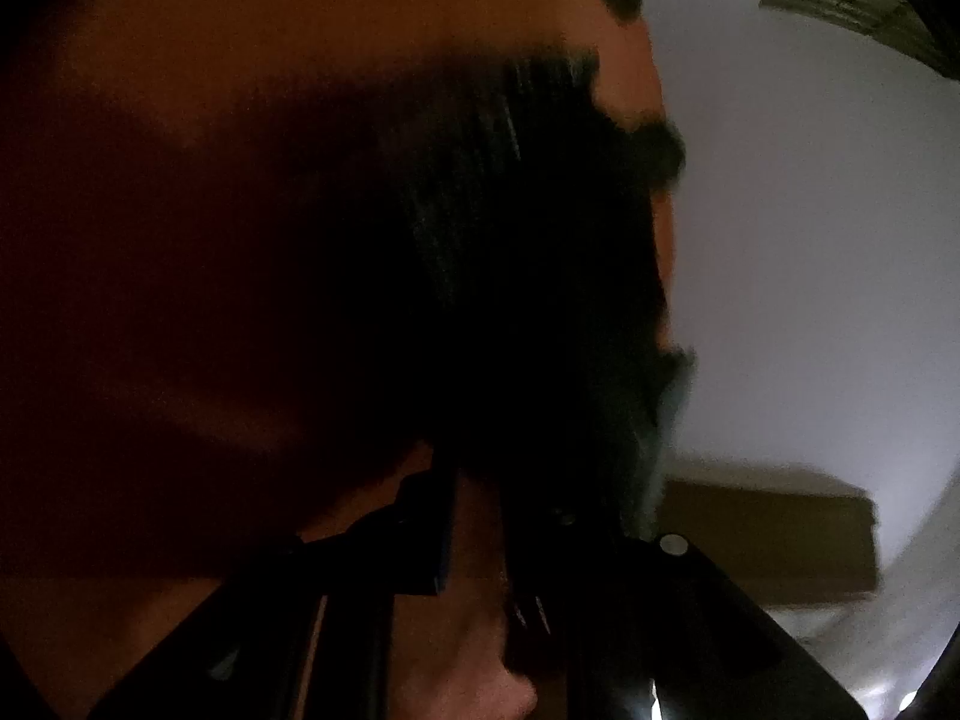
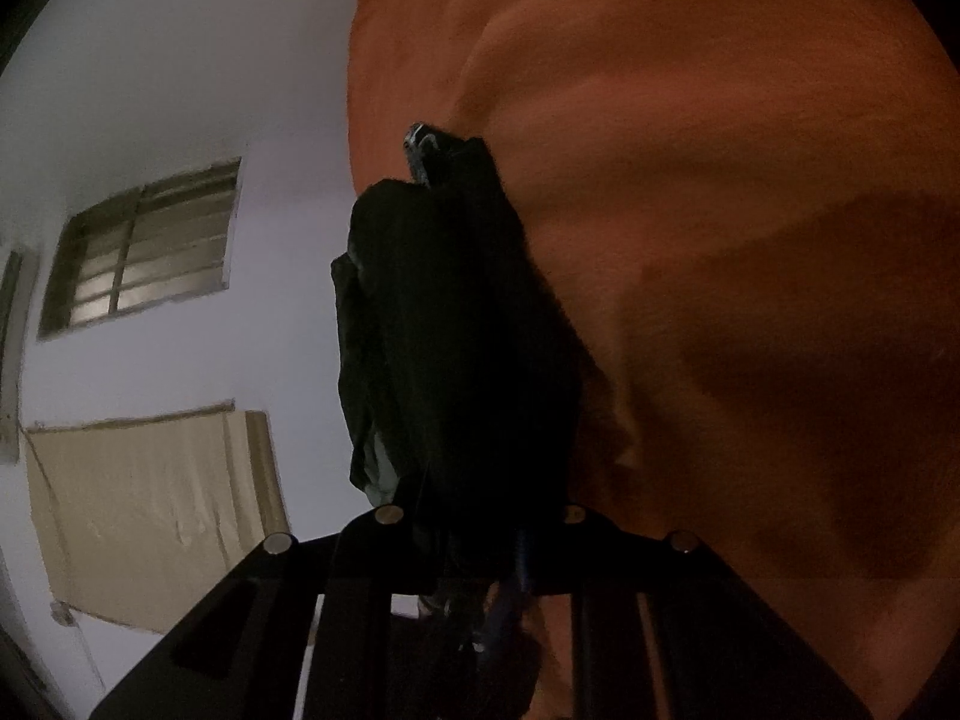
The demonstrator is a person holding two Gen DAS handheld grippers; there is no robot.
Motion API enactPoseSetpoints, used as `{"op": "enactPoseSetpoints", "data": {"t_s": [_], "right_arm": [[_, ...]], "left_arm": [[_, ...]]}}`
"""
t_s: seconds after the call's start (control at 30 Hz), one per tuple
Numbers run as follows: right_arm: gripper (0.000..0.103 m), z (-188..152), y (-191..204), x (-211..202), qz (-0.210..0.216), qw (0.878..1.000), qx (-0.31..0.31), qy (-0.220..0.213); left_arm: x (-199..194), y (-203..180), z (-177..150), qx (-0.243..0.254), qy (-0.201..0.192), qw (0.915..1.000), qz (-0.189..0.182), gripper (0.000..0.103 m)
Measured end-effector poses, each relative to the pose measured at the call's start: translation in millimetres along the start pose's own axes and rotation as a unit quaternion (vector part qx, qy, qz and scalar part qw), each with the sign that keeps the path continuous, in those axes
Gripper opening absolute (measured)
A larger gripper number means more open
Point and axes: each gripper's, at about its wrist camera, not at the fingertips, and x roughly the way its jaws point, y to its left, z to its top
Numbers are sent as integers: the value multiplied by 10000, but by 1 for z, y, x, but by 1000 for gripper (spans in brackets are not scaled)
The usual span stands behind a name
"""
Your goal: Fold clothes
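An orange garment (image 1: pixel 252 138) with a dark band (image 1: pixel 540 252) along its edge hangs raised in the air and fills most of the left wrist view. My left gripper (image 1: pixel 480 516) is shut on this garment's dark edge. In the right wrist view the same orange garment (image 2: pixel 720 180) fills the right side, with its dark bunched edge (image 2: pixel 456 330) in the middle. My right gripper (image 2: pixel 480 540) is shut on that bunched edge; its fingertips are hidden by the cloth.
Both cameras point upward at a white wall (image 2: pixel 180 60). A window with slats (image 2: pixel 144 246) and a tan board (image 2: pixel 156 516) are on the wall. A brown shelf-like board (image 1: pixel 768 540) and a vent (image 1: pixel 840 0) show in the left wrist view.
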Motion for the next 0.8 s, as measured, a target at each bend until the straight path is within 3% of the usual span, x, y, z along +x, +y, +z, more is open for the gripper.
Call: {"op": "enactPoseSetpoints", "data": {"t_s": [0.1,0.17,0.23,0.37,0.5,0.6,0.63,0.67,0.73,0.8], "right_arm": [[14,6,-6,0,123,9997,222,-61],[14,12,-10,-6,198,9987,367,-280],[14,22,-11,-11,193,9982,411,-385],[14,30,-10,-11,90,9994,276,-213],[14,30,-16,-9,180,9989,391,-180],[14,30,-19,-9,152,9990,407,-144],[14,30,-20,-9,137,9990,402,-131],[14,30,-20,-9,133,9990,401,-109],[14,31,-20,-9,132,9991,407,-56],[14,32,-21,-9,135,9990,419,5]], "left_arm": [[-40,-12,30,590,-931,9936,251,10],[-83,-24,50,1013,-1723,9786,492,9],[-114,-26,71,1097,-2106,9701,504,9],[-138,-2,83,546,-1695,9825,537,9],[-105,11,18,54,-610,9965,571,10],[-70,9,-20,-330,43,9989,319,10],[-59,1,-28,-197,169,9993,285,11],[-48,-7,-35,-63,294,9992,251,13],[-27,-24,-50,205,546,9981,182,36],[-6,-40,-65,465,777,9958,129,46]]}}
